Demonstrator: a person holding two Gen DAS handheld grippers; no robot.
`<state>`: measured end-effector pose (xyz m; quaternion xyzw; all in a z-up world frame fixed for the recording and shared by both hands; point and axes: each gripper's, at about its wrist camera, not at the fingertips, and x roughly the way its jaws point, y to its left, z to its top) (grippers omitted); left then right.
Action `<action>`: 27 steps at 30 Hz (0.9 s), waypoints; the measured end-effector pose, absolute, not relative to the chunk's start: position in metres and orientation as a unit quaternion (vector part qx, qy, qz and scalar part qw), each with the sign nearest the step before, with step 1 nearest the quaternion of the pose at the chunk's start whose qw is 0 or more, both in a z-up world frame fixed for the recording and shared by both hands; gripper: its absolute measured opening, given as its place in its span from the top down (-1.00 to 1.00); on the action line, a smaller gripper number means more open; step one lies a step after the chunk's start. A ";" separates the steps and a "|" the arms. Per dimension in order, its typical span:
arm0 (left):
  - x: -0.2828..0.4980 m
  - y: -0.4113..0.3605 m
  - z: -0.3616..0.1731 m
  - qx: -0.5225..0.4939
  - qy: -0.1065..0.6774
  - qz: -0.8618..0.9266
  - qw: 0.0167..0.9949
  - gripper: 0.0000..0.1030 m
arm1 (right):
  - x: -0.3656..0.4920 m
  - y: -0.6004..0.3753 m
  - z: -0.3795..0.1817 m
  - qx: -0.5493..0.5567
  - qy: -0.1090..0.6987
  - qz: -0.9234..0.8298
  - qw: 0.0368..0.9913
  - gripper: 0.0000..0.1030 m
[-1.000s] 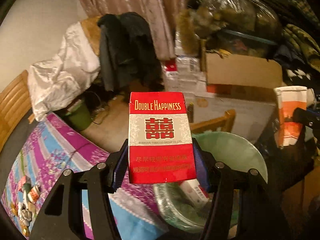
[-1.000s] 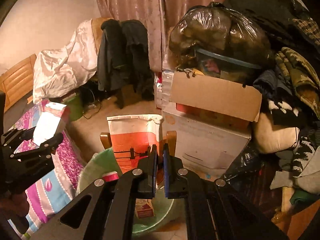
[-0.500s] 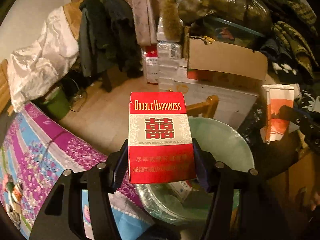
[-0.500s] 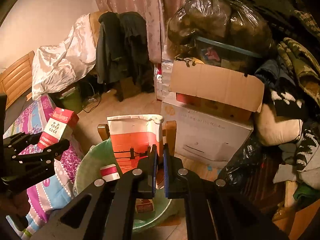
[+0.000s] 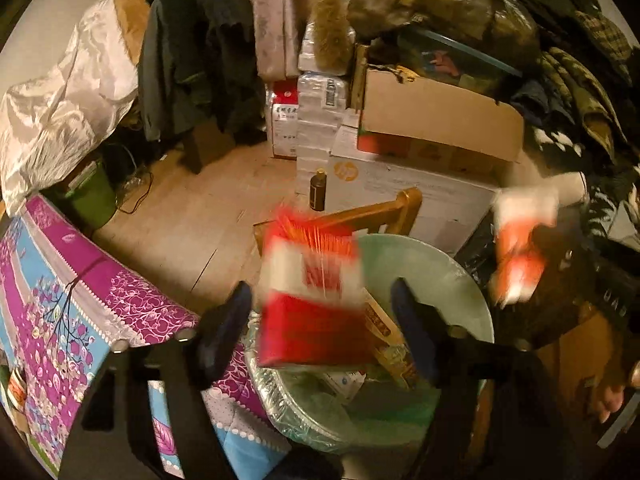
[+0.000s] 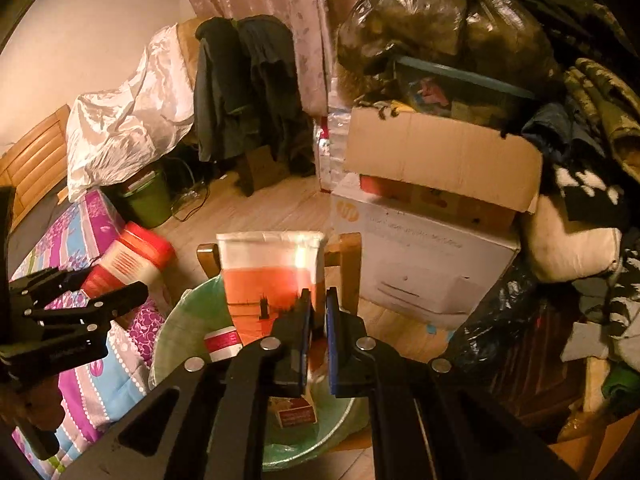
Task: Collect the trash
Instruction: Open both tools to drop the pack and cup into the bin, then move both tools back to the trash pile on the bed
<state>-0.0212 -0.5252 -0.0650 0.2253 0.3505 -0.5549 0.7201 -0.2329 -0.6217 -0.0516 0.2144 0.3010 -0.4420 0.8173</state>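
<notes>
On the left, the left hand-held gripper (image 5: 320,316) has let go. A moment ago it squeezed the red cigarette pack (image 5: 312,300) tight. Now its two fingers (image 5: 226,320) stand wide apart, and the pack is a blur between them, touching neither, right above the green bin (image 5: 440,276). I think it is falling in, so that piece of trash is nearly done.

To the right, the right hand-held gripper (image 6: 316,328) is almost closed and pinches the orange and white paper bag (image 6: 272,276), holding it up over the same bin. That one is probably next.

I count two grippers, one bin, one falling pack and one bag. Inside the bin I can see two small red and white boxes (image 6: 296,414).
</notes>
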 end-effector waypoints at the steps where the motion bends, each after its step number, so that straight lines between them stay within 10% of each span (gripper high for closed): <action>1: -0.018 -0.526 -0.065 0.225 0.352 -0.549 0.724 -0.39 | -0.234 -0.623 -0.054 0.221 0.297 -0.439 0.819 0.64; 27: 0.055 -0.392 -0.081 0.197 0.299 -0.352 0.865 -0.50 | -0.158 -0.530 -0.035 0.154 0.187 -0.394 0.886 0.39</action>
